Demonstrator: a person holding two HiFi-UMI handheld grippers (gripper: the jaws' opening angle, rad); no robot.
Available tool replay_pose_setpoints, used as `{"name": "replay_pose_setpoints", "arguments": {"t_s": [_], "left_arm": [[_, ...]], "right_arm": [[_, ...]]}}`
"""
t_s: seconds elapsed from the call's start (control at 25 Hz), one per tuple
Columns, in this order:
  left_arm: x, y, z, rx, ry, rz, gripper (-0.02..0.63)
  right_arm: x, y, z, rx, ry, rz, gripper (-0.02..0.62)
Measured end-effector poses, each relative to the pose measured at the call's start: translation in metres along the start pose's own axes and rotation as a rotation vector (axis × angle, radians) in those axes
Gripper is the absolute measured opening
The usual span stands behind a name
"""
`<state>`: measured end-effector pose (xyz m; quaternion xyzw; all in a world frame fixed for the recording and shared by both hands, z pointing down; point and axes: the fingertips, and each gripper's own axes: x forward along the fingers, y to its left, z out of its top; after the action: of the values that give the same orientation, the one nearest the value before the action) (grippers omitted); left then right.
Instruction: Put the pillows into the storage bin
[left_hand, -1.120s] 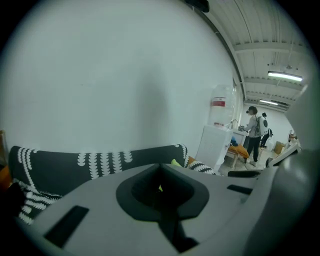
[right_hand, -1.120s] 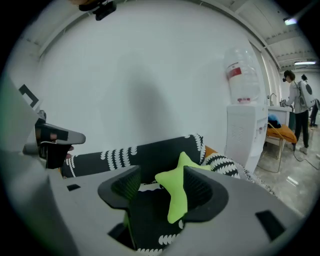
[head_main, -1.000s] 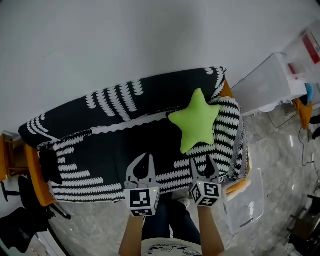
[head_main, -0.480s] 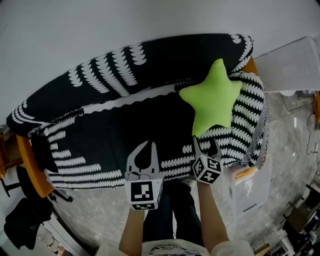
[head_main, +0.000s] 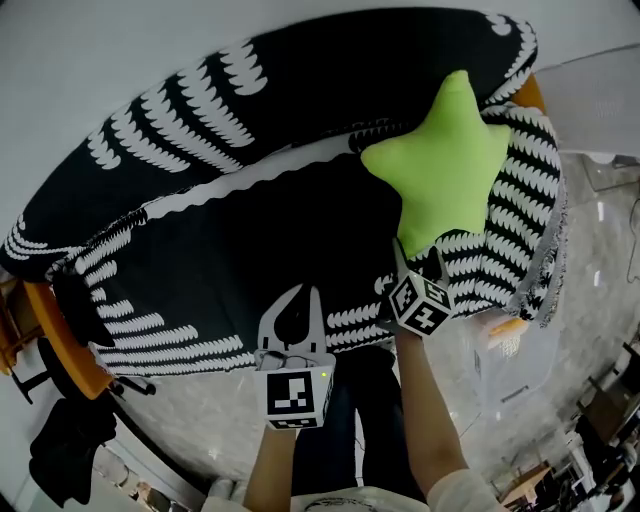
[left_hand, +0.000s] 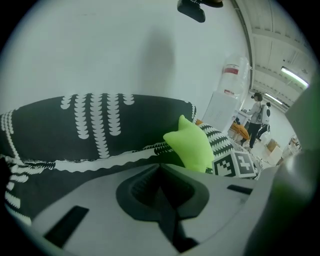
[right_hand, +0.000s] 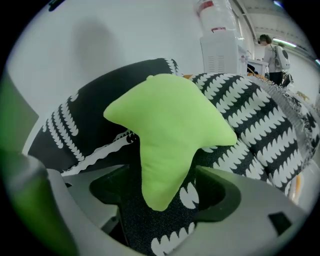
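A lime-green star pillow (head_main: 440, 160) leans on the right end of a sofa draped in black-and-white cloth (head_main: 250, 230). My right gripper (head_main: 418, 262) sits just below the star's lowest point. In the right gripper view the star pillow (right_hand: 170, 125) fills the middle, and its lower point hangs between the jaws of my right gripper (right_hand: 165, 187). Those jaws have just been opening and stand wide, not pressing on it. My left gripper (head_main: 298, 292) hovers over the seat's front edge. Its tips meet with nothing held, as the left gripper view shows for the left gripper (left_hand: 160, 167).
A clear plastic bin (head_main: 520, 360) stands on the floor by the sofa's right end. Another large clear box (head_main: 600, 90) is at the upper right. The orange sofa frame (head_main: 60, 340) shows at the left. A person (right_hand: 275, 57) stands far off, beside a water dispenser (right_hand: 220, 50).
Both grippers have sunk toward the sofa, which now fills more of the head view. The right gripper has closed in under the star's lower point, and its jaws have spread.
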<state>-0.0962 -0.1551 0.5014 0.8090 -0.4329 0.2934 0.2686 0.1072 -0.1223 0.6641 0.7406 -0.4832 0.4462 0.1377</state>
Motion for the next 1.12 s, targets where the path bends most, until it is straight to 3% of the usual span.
{"name": "replay_pose_setpoints", "arguments": {"t_s": [0.08, 0.24, 0.44, 0.68, 0.88, 1.12], "left_arm": [[0.007, 0.0, -0.008, -0.004, 0.017, 0.003, 0.014], [0.017, 0.001, -0.019, -0.016, 0.041, 0.007, 0.014], [0.015, 0.003, -0.019, -0.013, 0.044, 0.004, 0.014], [0.014, -0.004, -0.02, -0.011, 0.036, 0.007, 0.014], [0.004, -0.008, -0.015, -0.01, 0.023, 0.006, 0.014], [-0.02, 0.0, 0.0, -0.004, -0.038, -0.005, 0.014]], "right_arm": [[0.01, -0.003, -0.001, 0.023, 0.003, -0.008, 0.427], [0.021, -0.006, 0.0, 0.028, 0.007, -0.022, 0.335], [0.023, 0.0, -0.003, 0.006, 0.038, -0.025, 0.316], [0.017, -0.007, 0.0, -0.01, 0.068, -0.054, 0.224], [-0.006, -0.006, 0.005, -0.033, 0.071, 0.012, 0.193], [-0.064, 0.028, 0.009, -0.057, 0.007, 0.073, 0.17]]}}
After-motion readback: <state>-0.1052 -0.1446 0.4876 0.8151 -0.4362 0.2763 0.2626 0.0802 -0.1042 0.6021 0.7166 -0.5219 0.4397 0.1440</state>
